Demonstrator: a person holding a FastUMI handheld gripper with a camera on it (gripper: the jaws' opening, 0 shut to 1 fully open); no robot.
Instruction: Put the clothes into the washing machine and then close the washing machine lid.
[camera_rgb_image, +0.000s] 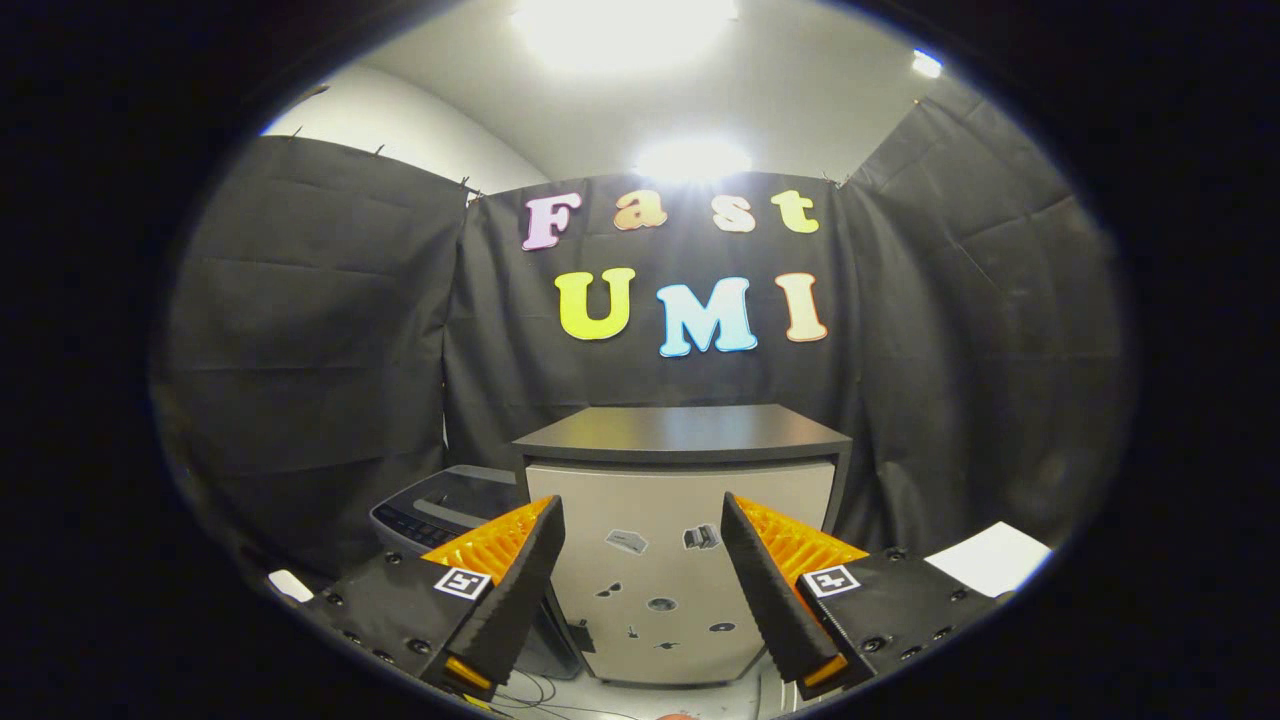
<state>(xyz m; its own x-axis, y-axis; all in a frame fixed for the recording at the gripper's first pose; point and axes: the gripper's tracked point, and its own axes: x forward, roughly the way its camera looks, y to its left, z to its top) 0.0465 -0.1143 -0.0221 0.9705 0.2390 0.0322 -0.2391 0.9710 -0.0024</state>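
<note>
The gripper has its two ribbed fingers spread wide with nothing between them; each finger base carries a small square black-and-white marker tag, whose pattern is not readable as writing. Below the fingertips thin cables lie on a pale floor. Just ahead, seen through the gap between the fingers, stands a box-shaped cabinet with a pale grey front and a flat dark top; its front faces the gripper and bears several small dark stickers, too small to read. The dark top overhangs the front a little and lies level. Beside this cabinet, beyond the left finger, sits the grey top-loading washing machine, low and partly hidden behind that finger; a dark control panel with rows of small buttons runs along its near edge, and whether its lid is up or down cannot be told, nor what lies inside. Beyond the right finger a white flat sheet shows. Behind everything hangs the black cloth wall, and above it a white ceiling with bright lamps.
</note>
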